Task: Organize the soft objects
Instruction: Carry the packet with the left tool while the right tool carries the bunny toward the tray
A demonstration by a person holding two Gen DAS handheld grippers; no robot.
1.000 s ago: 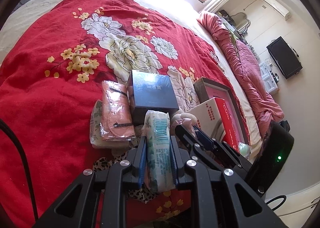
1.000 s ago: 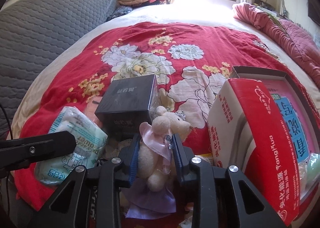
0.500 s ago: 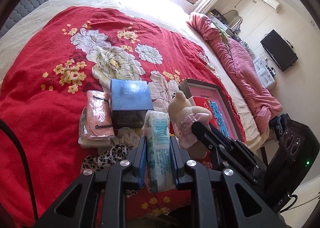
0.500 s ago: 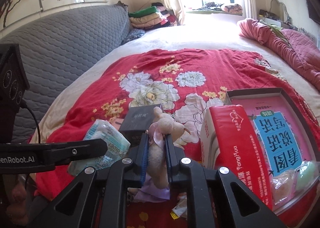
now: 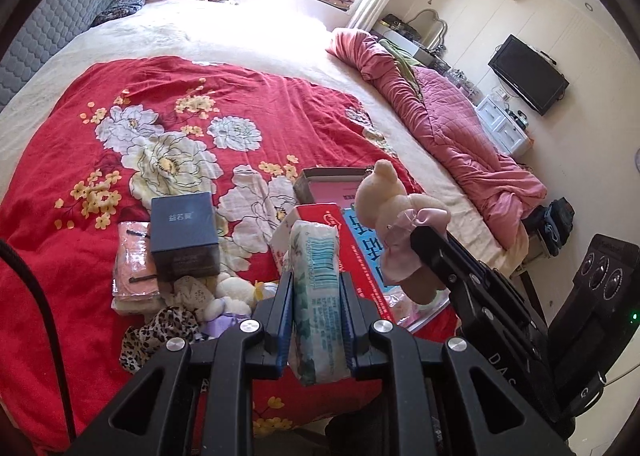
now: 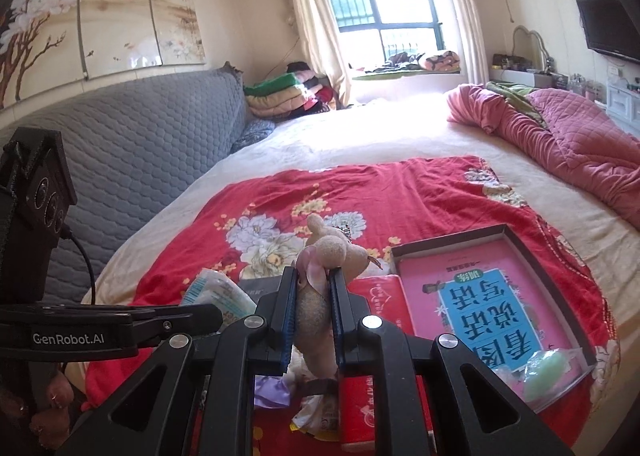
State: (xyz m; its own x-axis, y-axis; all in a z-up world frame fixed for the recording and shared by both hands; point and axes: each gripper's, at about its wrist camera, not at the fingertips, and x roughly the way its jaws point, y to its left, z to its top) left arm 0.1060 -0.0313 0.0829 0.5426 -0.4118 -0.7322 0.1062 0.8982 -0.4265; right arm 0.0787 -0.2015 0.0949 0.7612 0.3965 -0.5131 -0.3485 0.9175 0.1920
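My left gripper is shut on a white and green soft pack and holds it upright above the red floral blanket. My right gripper is shut on a small beige plush toy with a pink bow; the toy also shows in the left wrist view, raised above the open box. The soft pack shows in the right wrist view, held by the left gripper.
A dark blue box, a pink packet, a leopard-print cloth and another small plush lie on the blanket. A red tissue pack stands beside an open box holding a pink book. A pink quilt lies at right.
Both grippers have risen well above the bed, each carrying its object. The plush toy has lifted clear of the blanket and now hangs over the red tissue pack and open box.
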